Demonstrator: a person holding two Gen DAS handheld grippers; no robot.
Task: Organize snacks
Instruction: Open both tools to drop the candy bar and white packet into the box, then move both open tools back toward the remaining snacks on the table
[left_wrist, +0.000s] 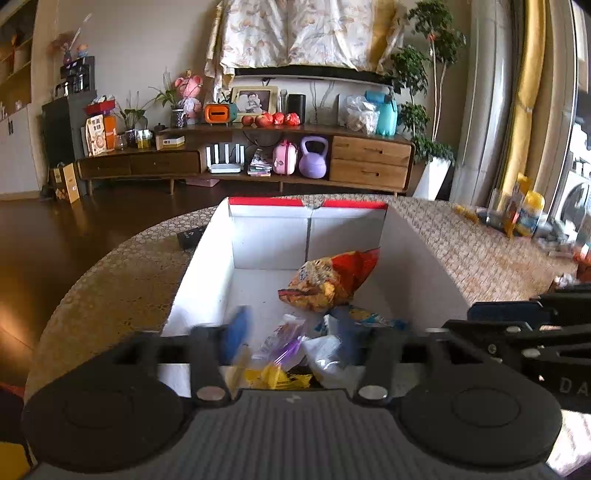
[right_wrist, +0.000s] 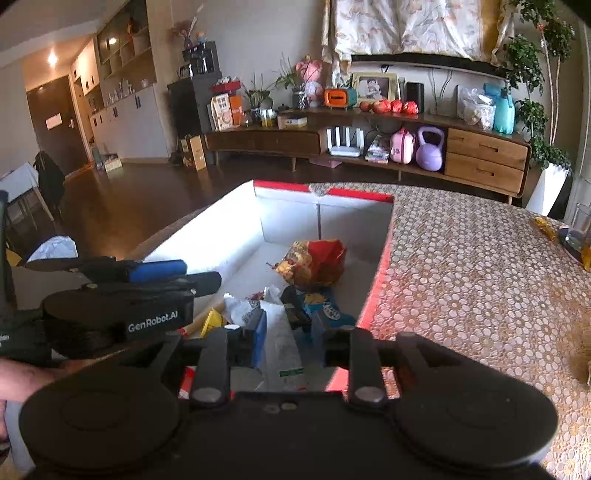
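On the tabletop (right_wrist: 480, 280), covered in a woven, flower-patterned cloth, a white cardboard box (left_wrist: 207, 280) with red-edged flaps runs lengthwise away from both cameras. The left claw (left_wrist: 288, 332) hangs spread over its near end, nothing between its blurred blue pads. Crinkly snack packets (left_wrist: 284, 347) in purple, yellow and white foil lie heaped beneath. Farther in, a puffy orange-and-red snack bag (right_wrist: 314, 264) rests, its crimped end pointing right. The right claw (right_wrist: 288, 328) is parted, gripping nothing.
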